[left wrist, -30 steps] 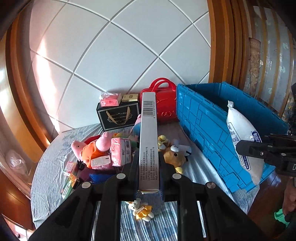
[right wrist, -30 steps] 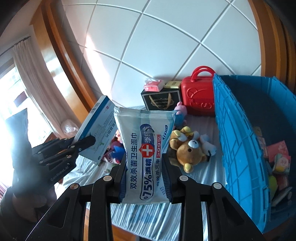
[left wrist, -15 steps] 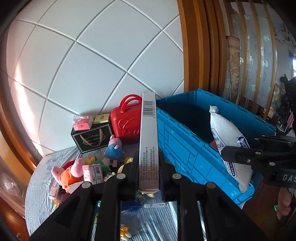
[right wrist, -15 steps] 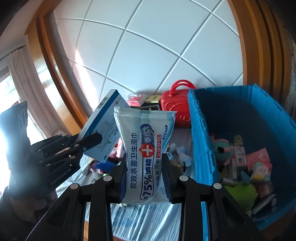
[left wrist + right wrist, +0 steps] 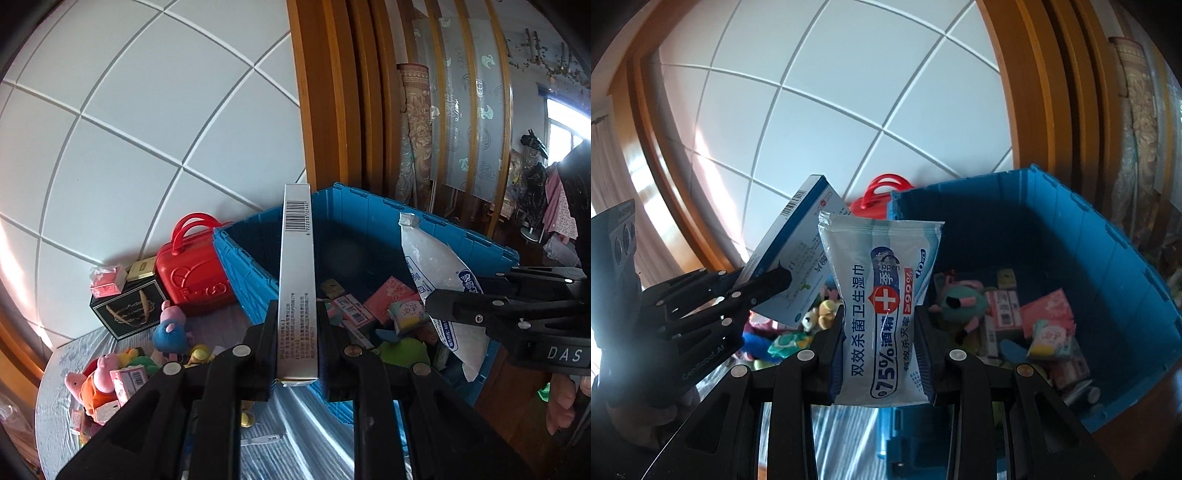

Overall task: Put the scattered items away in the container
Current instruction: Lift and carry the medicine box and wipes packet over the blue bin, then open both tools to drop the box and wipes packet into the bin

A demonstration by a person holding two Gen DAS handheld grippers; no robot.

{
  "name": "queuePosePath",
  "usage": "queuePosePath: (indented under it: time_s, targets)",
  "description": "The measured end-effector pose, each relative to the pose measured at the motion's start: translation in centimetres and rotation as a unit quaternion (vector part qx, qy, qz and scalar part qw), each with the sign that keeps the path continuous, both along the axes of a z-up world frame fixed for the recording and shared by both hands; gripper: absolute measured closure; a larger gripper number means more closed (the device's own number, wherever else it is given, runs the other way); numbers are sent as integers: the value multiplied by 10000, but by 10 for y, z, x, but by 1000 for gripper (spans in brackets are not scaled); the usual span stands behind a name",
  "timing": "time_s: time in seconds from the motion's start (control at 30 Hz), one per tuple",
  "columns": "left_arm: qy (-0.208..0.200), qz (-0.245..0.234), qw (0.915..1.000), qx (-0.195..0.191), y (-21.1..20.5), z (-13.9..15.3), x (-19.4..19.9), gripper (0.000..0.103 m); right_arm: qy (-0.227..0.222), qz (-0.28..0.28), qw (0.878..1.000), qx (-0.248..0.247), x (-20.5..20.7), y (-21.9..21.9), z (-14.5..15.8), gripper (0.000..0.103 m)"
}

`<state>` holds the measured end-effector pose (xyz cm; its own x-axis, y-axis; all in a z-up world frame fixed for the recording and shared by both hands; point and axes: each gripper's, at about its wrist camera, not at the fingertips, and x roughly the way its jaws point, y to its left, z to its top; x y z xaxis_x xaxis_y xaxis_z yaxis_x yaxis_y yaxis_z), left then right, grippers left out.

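My left gripper [image 5: 297,343] is clamped on a long silver box [image 5: 297,280] that stands upright between the jaws, a barcode printed near its top; the digits and the small print below are too fine for me to read. From the right wrist view the same box [image 5: 798,258] shows a white and blue face, tilted, left of the bin.

My right gripper [image 5: 879,350] is clamped on a wipes pack [image 5: 882,306]. Its label reads "75%", "≥99%", "open" and "10 pcs", with Chinese text and a white cross on red. In the left wrist view the pack [image 5: 436,280] hangs over the bin's near right part, and the right gripper [image 5: 439,306] body carries the letters "DAS".

The blue bin [image 5: 251,280] holds small boxes, pink packs and a green plush. Both held items sit above or just beside its rim.

Left of the bin stands a red case [image 5: 192,277], touching its wall. Farther left is a black box [image 5: 129,310] with a gold ribbon print, a pink pack [image 5: 107,280] on top. Plush toys [image 5: 99,380] lie on the table [image 5: 55,398] in front of these.
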<state>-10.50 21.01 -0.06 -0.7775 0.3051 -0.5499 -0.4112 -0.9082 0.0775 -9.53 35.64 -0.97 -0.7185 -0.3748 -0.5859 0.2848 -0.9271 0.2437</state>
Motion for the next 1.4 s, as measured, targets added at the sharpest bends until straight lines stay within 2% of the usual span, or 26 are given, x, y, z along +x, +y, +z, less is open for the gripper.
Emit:
queuePosePath:
  time_s: [0.53, 0.97, 1.4]
  targets:
    - [-57, -564, 9984, 72, 75, 6, -31, 87, -47, -626, 9980, -8, -15, 65, -2, 71]
    - [-264, -918, 9954, 50, 134, -3, -67, 87, -162, -1174, 9929, 112, -41, 120, -5, 71]
    - [-329, -966, 9948, 31, 155, -4, -94, 87, -191, -1258, 9915, 256, -76, 139, -2, 71]
